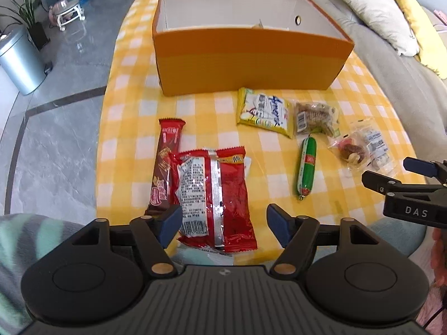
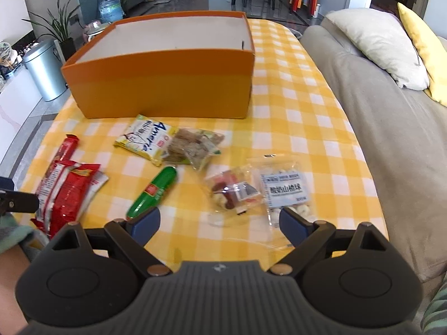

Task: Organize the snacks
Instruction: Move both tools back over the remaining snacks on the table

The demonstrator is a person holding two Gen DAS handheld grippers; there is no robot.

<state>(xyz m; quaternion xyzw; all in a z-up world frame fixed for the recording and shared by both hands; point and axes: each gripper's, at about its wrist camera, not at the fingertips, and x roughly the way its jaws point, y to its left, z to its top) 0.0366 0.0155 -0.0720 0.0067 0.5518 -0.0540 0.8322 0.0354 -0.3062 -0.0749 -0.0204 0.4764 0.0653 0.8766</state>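
Low in frame, the left gripper [image 1: 222, 224] gapes wide around the red snack bag [image 1: 216, 198]; the right gripper [image 2: 219, 222] is wide too, empty, below the clear packets [image 2: 234, 192]. Orange box [image 1: 245, 61] fills the upper centre of the worktop [image 1: 134, 117].

Checked table [image 1: 195, 106] bears orange box [image 1: 245, 64], snack packets [image 1: 218, 195]

Ahead of both tools the tall orange cardboard box [image 1: 245, 64] walled off the far table. Bare yellow-checked tablecloth [image 2: 296, 128] lay open right of the clear white-labelled packet [image 2: 285, 189]; the grey sofa [image 2: 377, 128] bounded that side.
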